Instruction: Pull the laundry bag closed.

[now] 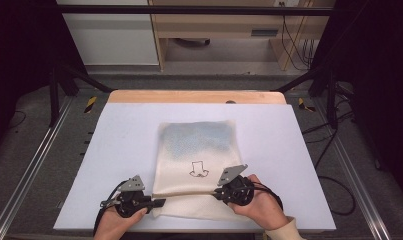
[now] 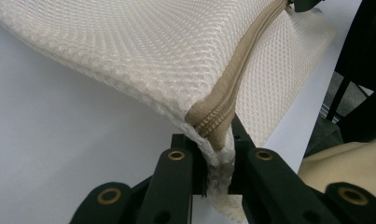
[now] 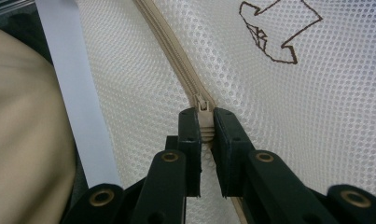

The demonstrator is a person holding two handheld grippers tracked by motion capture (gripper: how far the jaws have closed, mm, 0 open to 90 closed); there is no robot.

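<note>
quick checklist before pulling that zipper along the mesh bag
1. Right tool shut on the zipper pull: ok.
2. Left tool clamps the corner of the mesh bag at the zipper's end: ok.
3. Zipper line between the tools taut and straight: ok in the high view.
4. Bag flat on the white mat: ok, near edge lifted.
5. Slider free of snagged mesh: cannot tell.
</note>
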